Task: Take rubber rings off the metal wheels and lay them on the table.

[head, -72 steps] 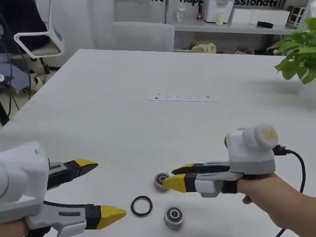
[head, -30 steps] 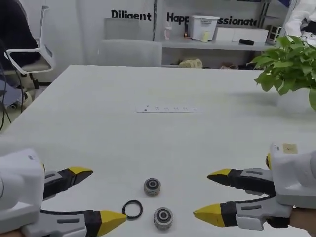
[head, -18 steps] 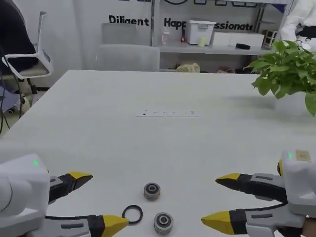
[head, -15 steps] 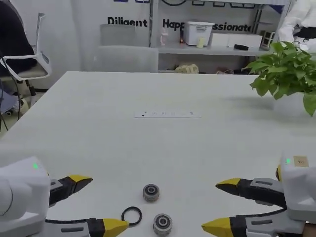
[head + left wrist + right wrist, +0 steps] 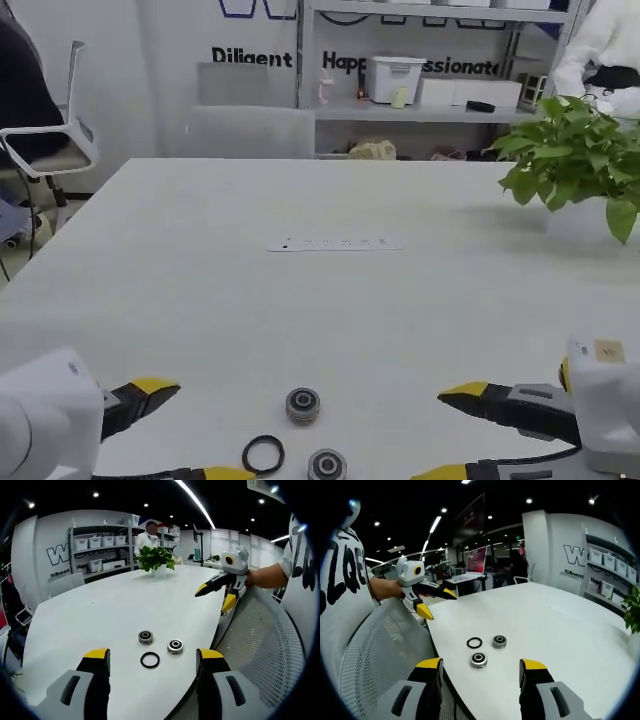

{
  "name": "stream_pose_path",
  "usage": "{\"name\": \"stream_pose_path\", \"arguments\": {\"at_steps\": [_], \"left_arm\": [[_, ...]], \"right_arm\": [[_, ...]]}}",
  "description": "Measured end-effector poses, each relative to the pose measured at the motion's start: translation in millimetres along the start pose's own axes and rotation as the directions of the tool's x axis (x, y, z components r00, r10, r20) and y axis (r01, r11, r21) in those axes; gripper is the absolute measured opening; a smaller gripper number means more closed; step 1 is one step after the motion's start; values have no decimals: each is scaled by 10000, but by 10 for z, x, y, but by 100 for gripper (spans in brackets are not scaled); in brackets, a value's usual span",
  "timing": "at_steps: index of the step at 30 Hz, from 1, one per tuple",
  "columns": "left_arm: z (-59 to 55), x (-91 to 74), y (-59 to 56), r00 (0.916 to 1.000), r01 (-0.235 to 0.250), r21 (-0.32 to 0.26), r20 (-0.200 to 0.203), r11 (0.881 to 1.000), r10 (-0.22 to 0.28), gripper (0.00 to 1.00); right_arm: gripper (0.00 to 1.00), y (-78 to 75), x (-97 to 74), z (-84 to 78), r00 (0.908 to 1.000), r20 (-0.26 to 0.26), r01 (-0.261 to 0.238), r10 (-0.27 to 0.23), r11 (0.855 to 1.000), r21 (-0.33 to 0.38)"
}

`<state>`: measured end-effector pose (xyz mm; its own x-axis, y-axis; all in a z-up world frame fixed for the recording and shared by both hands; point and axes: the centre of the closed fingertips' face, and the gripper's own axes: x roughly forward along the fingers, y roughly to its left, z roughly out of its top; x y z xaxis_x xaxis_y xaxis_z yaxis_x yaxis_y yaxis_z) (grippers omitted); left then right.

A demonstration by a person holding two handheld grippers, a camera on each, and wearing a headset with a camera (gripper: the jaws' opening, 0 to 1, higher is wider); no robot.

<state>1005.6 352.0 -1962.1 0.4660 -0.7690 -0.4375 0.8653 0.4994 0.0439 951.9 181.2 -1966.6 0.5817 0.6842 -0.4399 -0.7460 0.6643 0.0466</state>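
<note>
Head view: The right gripper [image 5: 445, 432], down at a metal wheel [image 5: 303, 403] moments earlier, had drawn back. It and the left gripper [image 5: 185, 432] hung with jaws apart, empty.
Left gripper view: One rubber ring [image 5: 150, 660] lay flat on the table [image 5: 100, 615], just beside the two wheels.
Right gripper view: The ring touched neither wheel. One removal looked done; whether either wheel still wore a ring could not be told.

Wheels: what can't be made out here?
1. Far wheel, near wheel: too small in every view to tell bare from rubber-clad.
2. Strip: print too small to read, head view.
3. Left gripper, right gripper: lower jaws cut by head view's bottom edge.
</note>
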Motion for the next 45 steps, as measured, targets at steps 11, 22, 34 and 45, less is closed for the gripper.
{"name": "stream_pose_path", "arguments": {"at_steps": [11, 22, 34, 45], "left_arm": [[-65, 18, 4, 9996, -8, -176, -265, 9998, 4, 67], [-75, 13, 33, 9996, -89, -369, -284, 9993, 78, 67], [-96, 31, 26, 9992, 32, -511, -389, 9987, -52, 67], [-85, 14, 38, 9992, -129, -369, -379, 9992, 115, 66]], "right_arm": [[60, 2, 2, -36, 9997, -213, 117, -125, 9994, -340], [59, -12, 17, -62, 9993, -355, 102, -111, 9996, -272], [57, -37, 4, -49, 9994, -283, 200, -206, 9996, -211], [56, -14, 14, -78, 9990, -435, 112, -123, 9996, -255]]}}
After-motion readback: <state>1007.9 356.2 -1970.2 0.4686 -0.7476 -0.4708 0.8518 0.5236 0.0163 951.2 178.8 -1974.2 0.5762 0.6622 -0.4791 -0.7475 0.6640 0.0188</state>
